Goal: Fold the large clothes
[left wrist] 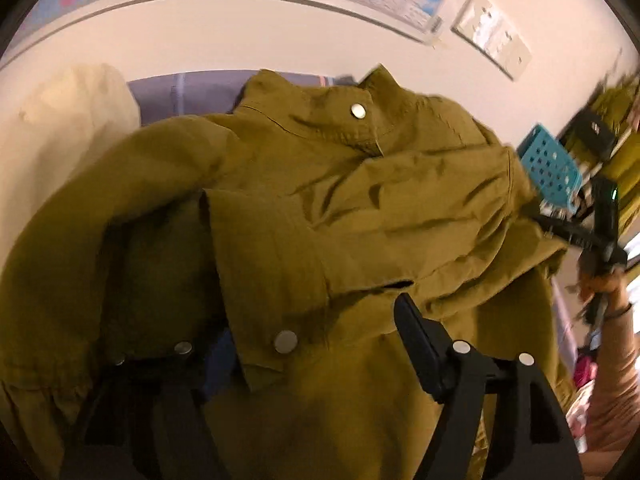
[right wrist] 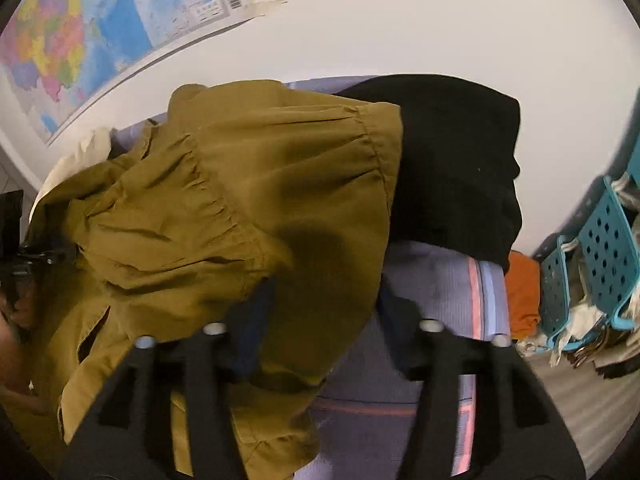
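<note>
Warm dim indoor light; strong fisheye bending, dark vignetted corners; motion blur at right edge

The olive jacket (right wrist: 248, 208) covers the left of the striped bed cover (right wrist: 436, 280); a bare strip stays free toward the right edge, hemmed by the black garment (right wrist: 456, 168) behind and blue baskets (right wrist: 592, 264) beyond
</note>
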The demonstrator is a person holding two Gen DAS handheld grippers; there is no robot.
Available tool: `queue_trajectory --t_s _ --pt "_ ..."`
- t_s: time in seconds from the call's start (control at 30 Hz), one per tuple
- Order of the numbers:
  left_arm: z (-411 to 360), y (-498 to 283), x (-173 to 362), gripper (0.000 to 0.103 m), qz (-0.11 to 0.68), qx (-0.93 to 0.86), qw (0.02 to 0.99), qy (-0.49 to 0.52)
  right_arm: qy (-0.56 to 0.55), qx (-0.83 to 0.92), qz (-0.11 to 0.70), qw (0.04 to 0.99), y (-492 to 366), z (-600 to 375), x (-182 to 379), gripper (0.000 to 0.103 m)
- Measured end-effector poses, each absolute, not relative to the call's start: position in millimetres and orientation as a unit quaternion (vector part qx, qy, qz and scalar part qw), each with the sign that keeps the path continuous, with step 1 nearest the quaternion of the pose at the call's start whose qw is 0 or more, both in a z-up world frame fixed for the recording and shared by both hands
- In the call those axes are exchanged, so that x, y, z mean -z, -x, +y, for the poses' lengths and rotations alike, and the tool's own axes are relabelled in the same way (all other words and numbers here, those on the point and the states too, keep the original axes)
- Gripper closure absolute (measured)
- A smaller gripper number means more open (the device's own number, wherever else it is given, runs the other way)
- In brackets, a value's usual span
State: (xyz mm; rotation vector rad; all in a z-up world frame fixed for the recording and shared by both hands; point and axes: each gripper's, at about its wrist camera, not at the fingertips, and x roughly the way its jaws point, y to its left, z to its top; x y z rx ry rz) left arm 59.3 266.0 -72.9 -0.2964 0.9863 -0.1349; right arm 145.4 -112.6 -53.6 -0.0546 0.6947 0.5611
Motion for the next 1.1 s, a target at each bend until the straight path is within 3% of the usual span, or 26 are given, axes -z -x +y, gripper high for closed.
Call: queue_trajectory --t_s 0.03,0.1,0.17,0.23,0.47,0.57,0.63,0.7,0.77,0.83,1.1 --pt "269 -59 71 0.031 0.469 0.064 0.869 0.143 0.020 -0.270 0.325 0.906 -140 -114 50 0.048" --pt "272 -62 69 0.042 0.467 0.046 0.872 0.141 0.007 -0.267 0.298 0.916 -130 -118 41 0.045" --pt "276 -69 71 0.072 0.476 0.022 0.869 0.131 -0.007 -0.261 0.261 0.929 -115 -127 26 0.044" --pt "280 -69 69 0.085 0.474 0.017 0.870 0.136 -0.007 -0.269 0.236 0.934 -106 -127 10 0.045" --pt "287 -51 54 0.091 0.450 -0.035 0.884 0.119 0.066 -0.383 0.234 0.891 -95 -31 17 0.048" --pt "292 -46 57 0.085 0.453 -0.053 0.882 0.116 0.098 -0.401 0.281 0.866 -113 14 45 0.048" --pt "289 -43 60 0.077 0.468 -0.044 0.877 0.103 0.129 -0.391 0.312 0.856 -125 36 66 0.043" --pt "286 -30 52 0.075 0.455 -0.055 0.885 0.087 0.132 -0.380 0.334 0.852 -132 46 78 0.039" --pt "283 -10 38 0.051 0.430 -0.041 0.899 0.066 0.127 -0.379 0.330 0.855 -128 46 75 0.039" --pt "284 20 19 0.044 0.393 -0.030 0.918 0.050 0.121 -0.384 0.330 0.854 -120 44 69 0.039" --pt "321 107 8 0.035 0.373 -0.094 0.922 0.049 0.108 -0.478 0.274 0.828 -50 54 41 0.036"
